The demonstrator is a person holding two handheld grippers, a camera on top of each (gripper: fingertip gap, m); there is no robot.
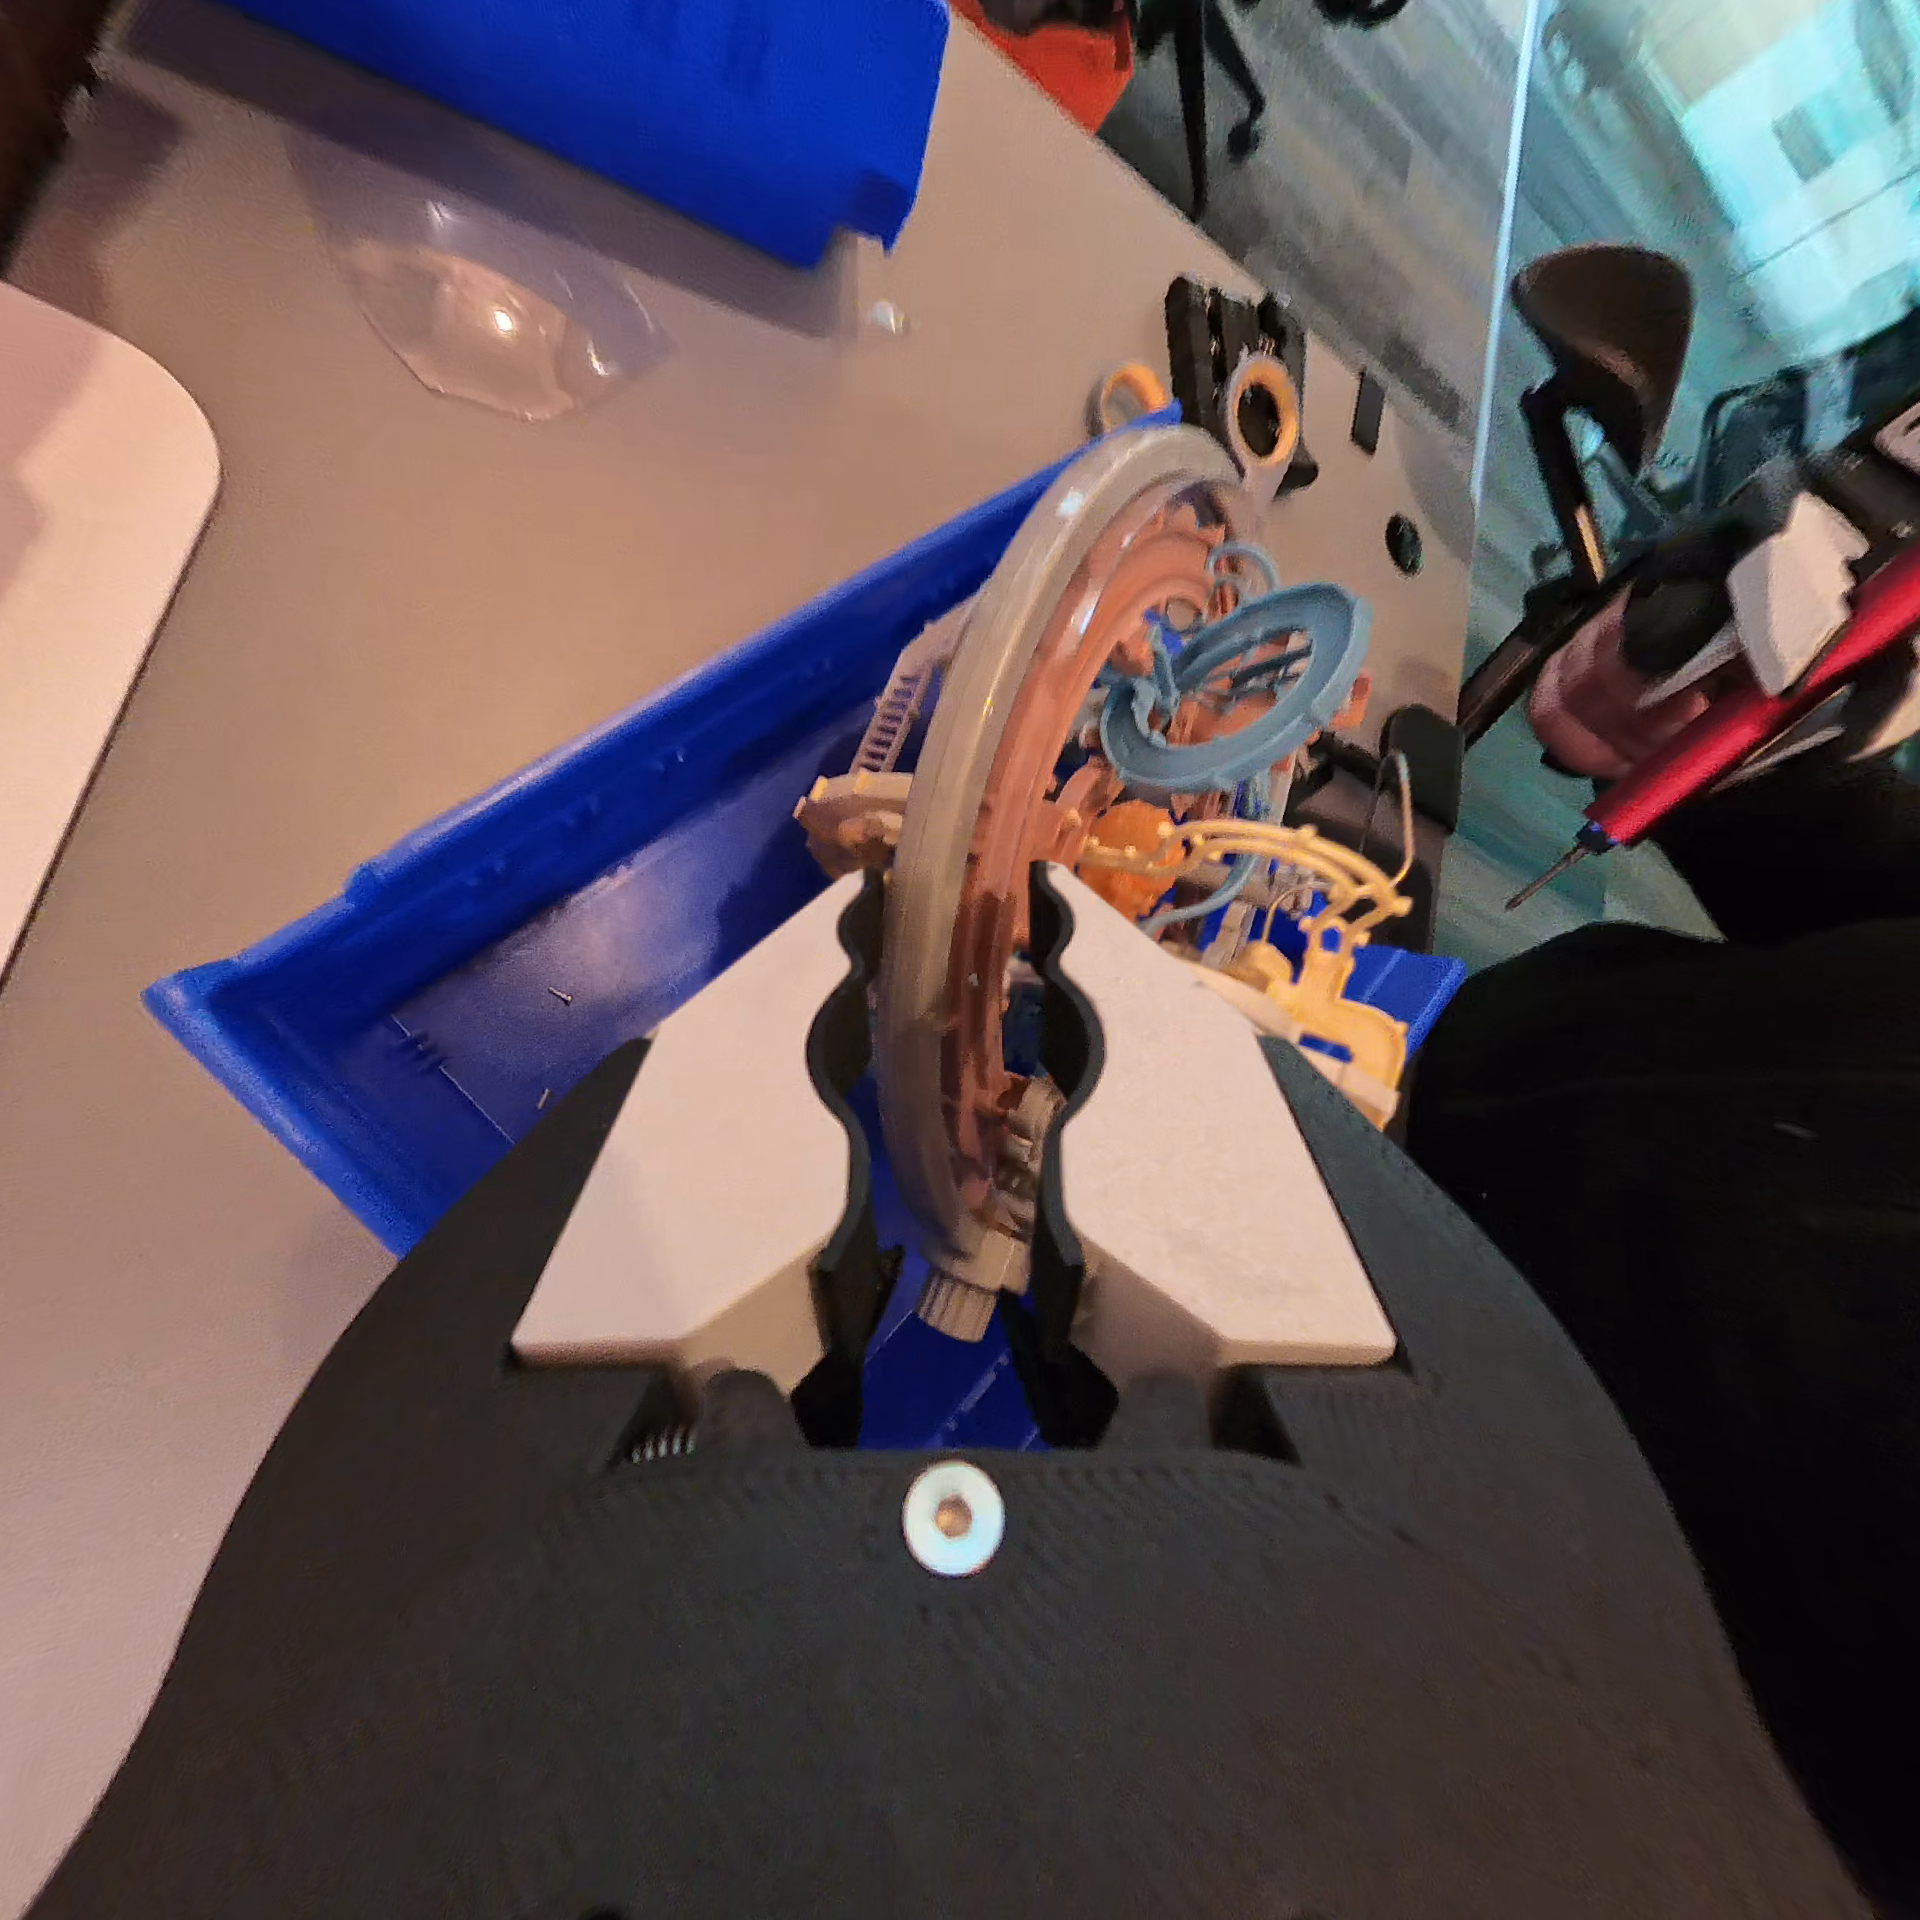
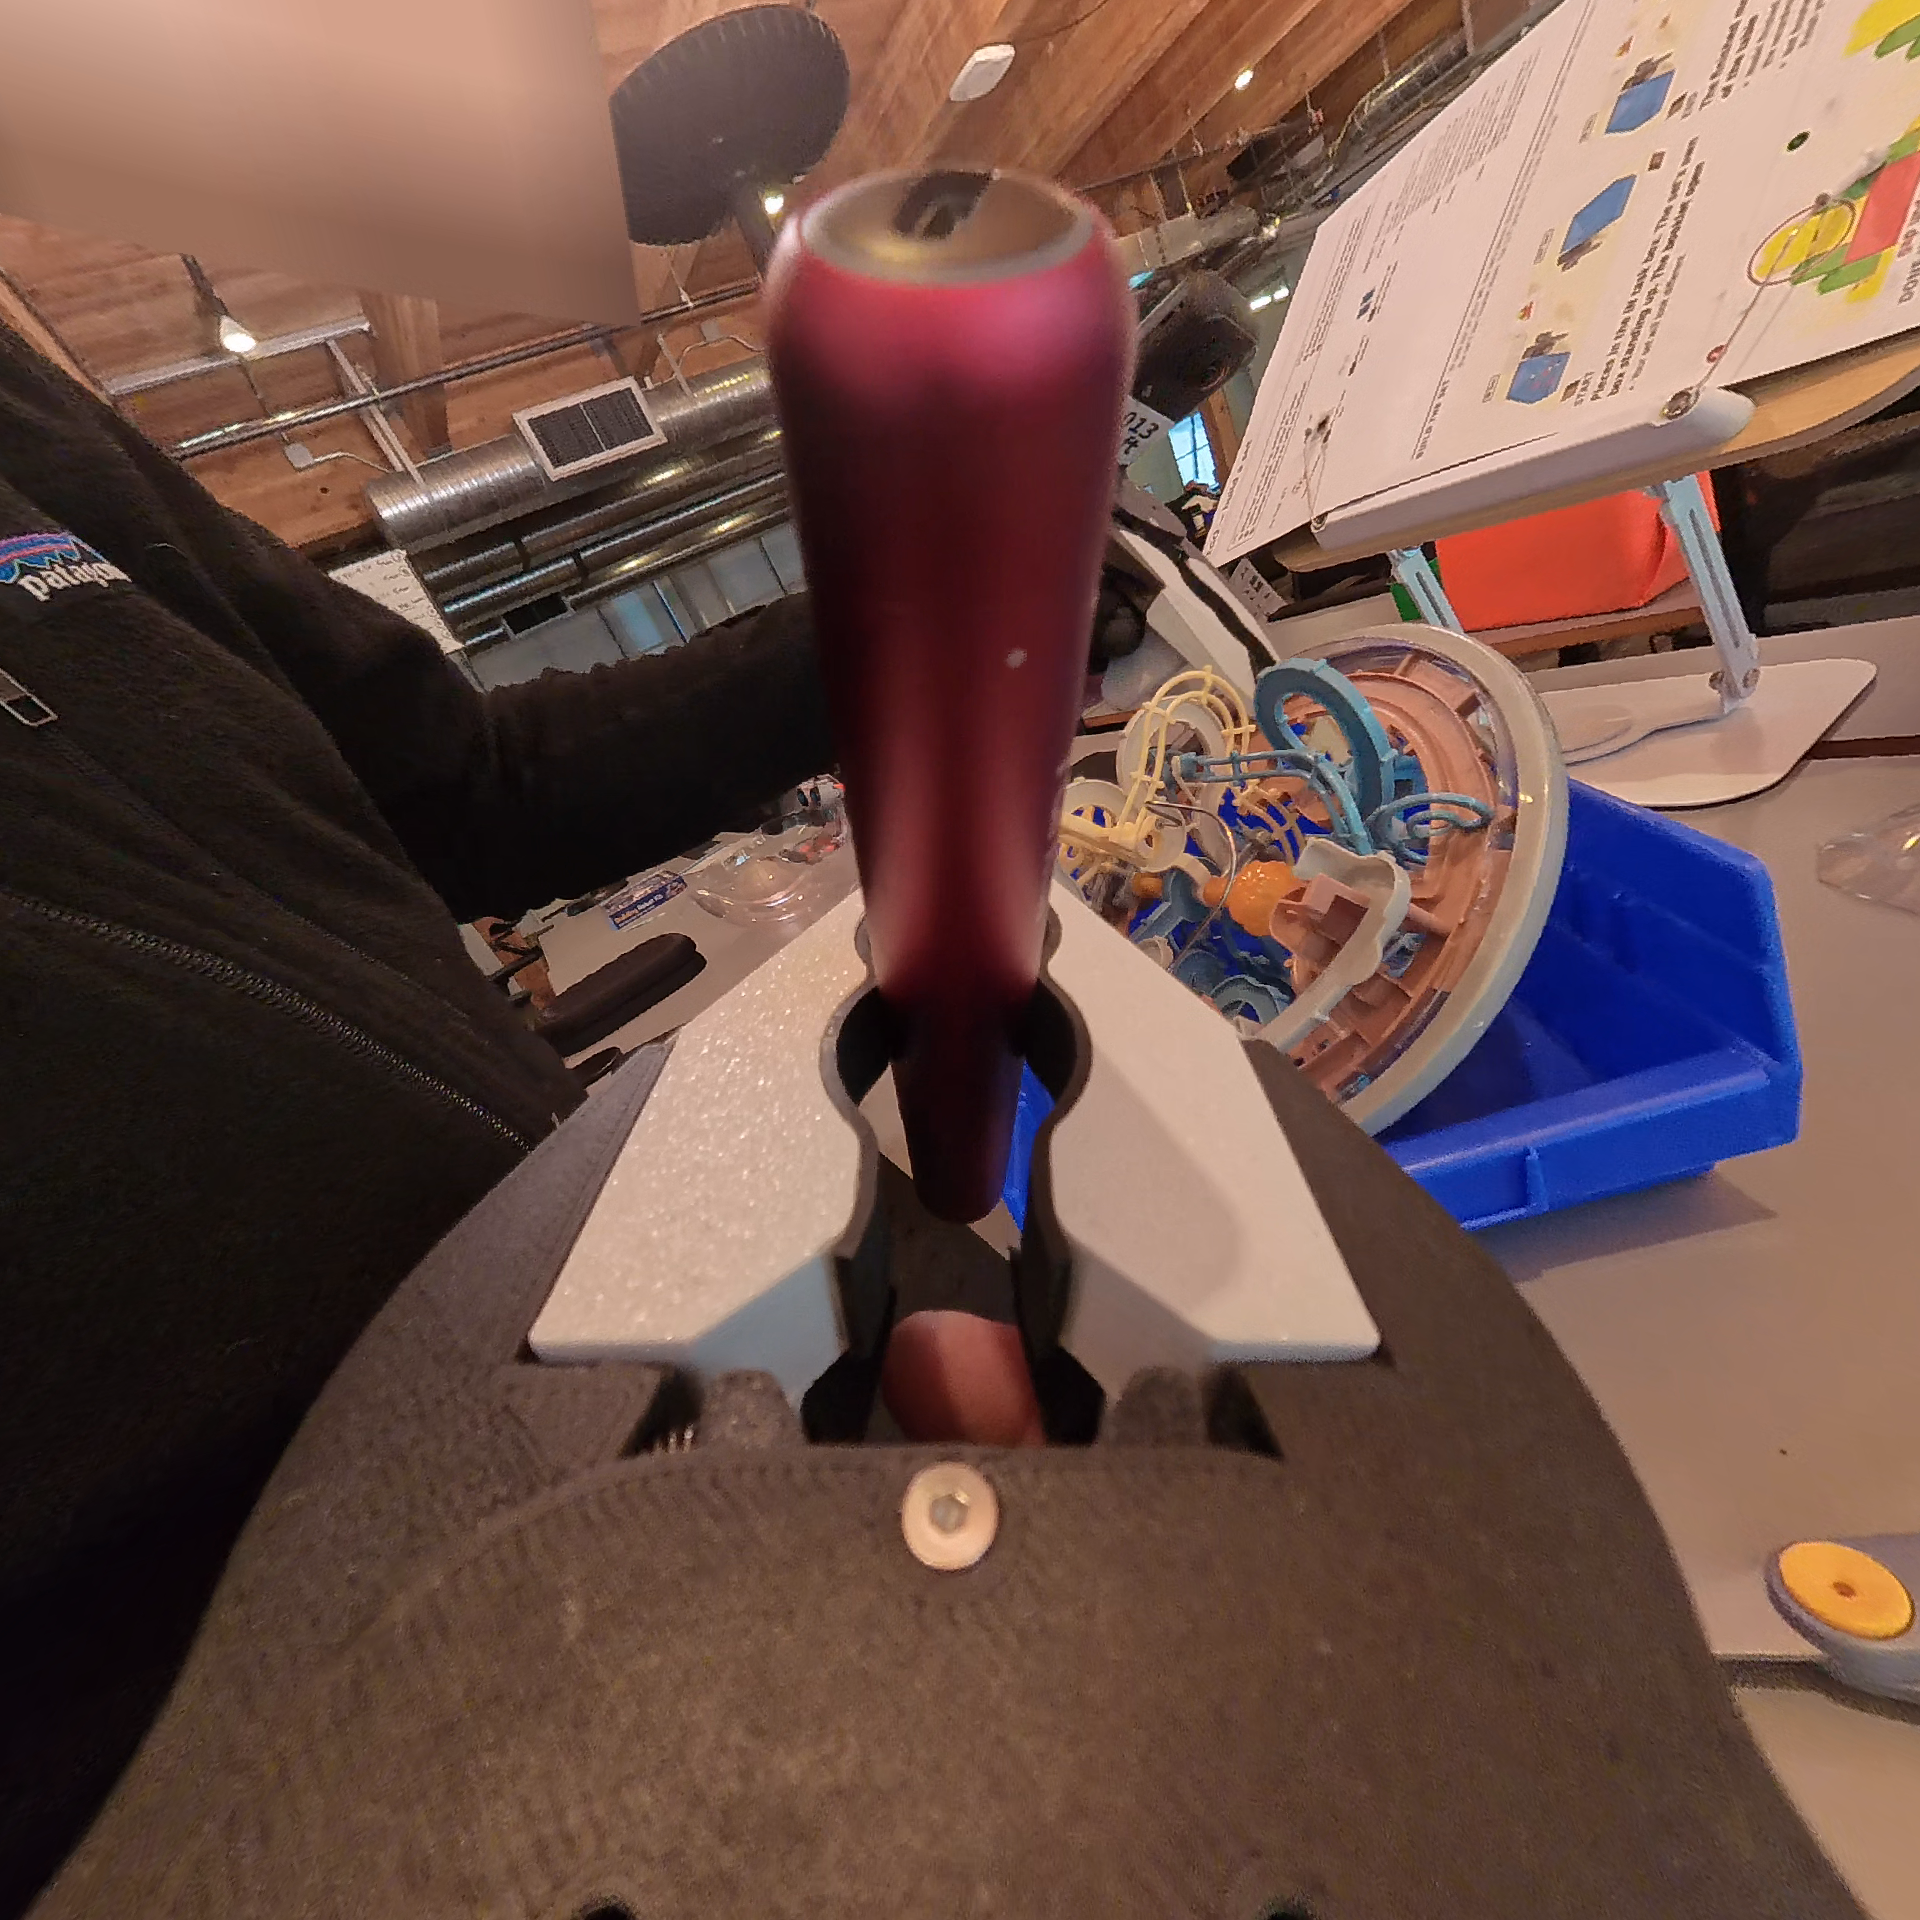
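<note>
My left gripper (image 1: 951,883) is shut on the grey rim of a half-sphere maze toy (image 1: 961,831) with brown, blue, yellow and orange tracks, held upright over a blue bin (image 1: 499,914). The toy also shows in the right wrist view (image 2: 1392,831), leaning in the blue bin (image 2: 1621,1039). My right gripper (image 2: 951,935) is shut on a red screwdriver handle (image 2: 951,582), whose butt end points away from the camera. In the left wrist view the right gripper (image 1: 1787,613) holds the red screwdriver (image 1: 1745,717) to the right of the toy, tip down and apart from it.
A clear plastic dome (image 1: 488,301) and a second blue bin (image 1: 644,104) lie on the grey table (image 1: 416,582). A white stand with printed sheets (image 2: 1558,260) is behind the bin. A yellow-and-grey disc (image 2: 1844,1621) lies near right. A person's black sleeve (image 2: 312,779) is left. The grippers' ends are close to 25 cm from one another. My right gripper's tips are some 20 cm from the yellow-and-grey disc (image 2: 1844,1621).
</note>
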